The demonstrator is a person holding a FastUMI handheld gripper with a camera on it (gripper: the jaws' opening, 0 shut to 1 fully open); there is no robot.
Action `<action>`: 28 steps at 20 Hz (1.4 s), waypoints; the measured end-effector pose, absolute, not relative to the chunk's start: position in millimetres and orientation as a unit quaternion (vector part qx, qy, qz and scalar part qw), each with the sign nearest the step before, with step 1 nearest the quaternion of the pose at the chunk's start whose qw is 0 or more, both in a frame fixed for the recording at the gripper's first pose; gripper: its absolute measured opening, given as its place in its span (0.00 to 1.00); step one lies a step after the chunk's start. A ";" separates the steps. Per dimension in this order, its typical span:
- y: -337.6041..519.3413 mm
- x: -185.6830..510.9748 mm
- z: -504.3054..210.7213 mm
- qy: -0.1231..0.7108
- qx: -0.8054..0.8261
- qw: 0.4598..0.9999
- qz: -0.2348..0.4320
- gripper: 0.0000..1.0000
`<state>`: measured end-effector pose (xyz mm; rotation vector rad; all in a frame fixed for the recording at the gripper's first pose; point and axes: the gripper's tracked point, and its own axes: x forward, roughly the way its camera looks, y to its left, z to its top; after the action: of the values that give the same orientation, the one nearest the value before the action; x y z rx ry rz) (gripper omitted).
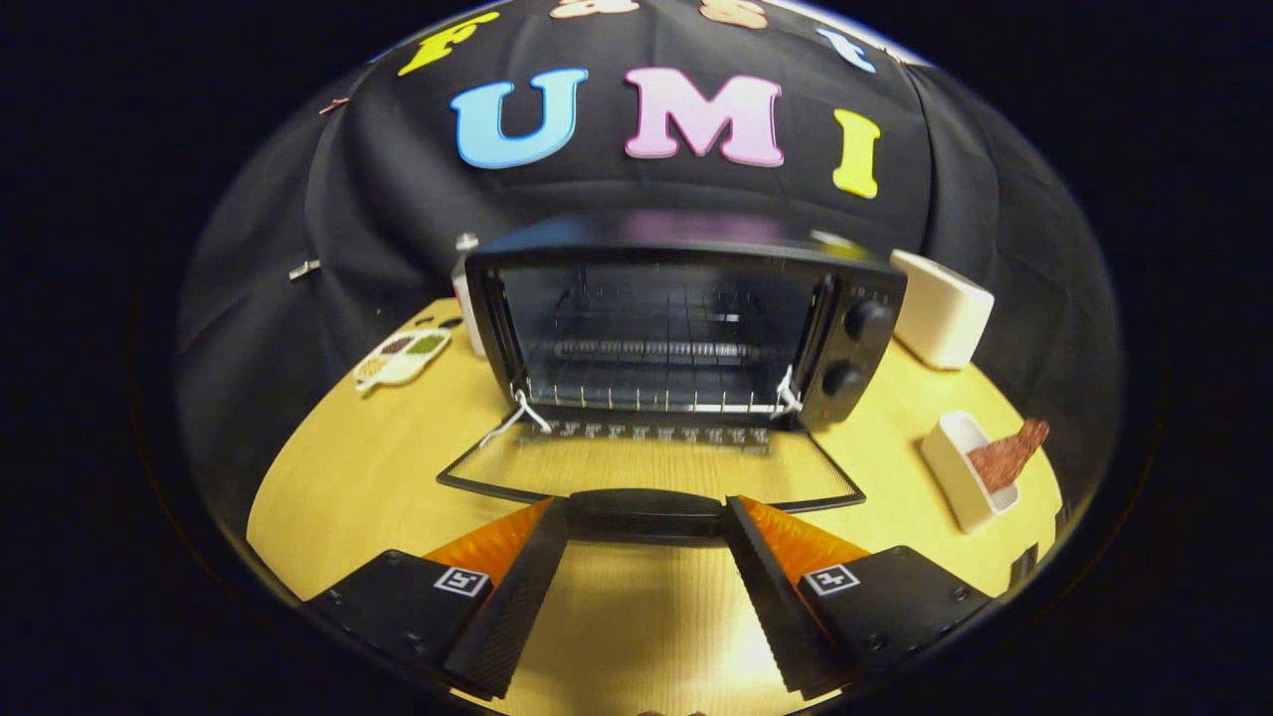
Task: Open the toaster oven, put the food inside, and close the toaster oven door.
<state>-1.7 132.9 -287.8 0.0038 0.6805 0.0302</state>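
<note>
Toaster oven [686,328] sits dead ahead on the bench [348,477], its door [651,467] folded flat, handle [646,509] just at my fingertips. My gripper [646,517] has its 2 fingers spread wide, gripping nothing. The food [1006,455] lies in a white dish [955,475] off to the right of the fingers, leaning over its far end, so I judge the next reach goes right.

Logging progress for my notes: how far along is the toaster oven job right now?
Done: the toaster oven is open, its glass door folded down flat over the table. In hand: nothing; the gripper is open, its fingertips either side of the door handle. Left: the food, a reddish-brown piece, sits in its white dish right of the oven; it must go onto the bare rack, then the door gets closed.
</note>
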 end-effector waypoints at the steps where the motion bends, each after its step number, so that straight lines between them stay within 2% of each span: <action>1: 127.0 -8.0 -294.2 0.345 0.010 0.938 0.012 0.99; 6: 96.5 -19.8 -275.8 0.325 -0.002 0.945 0.020 0.98; 18: -39.6 -9.0 -141.3 0.234 -0.018 0.972 -0.006 0.98; 28: -199.8 31.1 -123.6 0.245 -0.007 0.968 -0.055 0.98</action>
<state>31.1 -199.8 -123.6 -0.0135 0.4957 -0.1115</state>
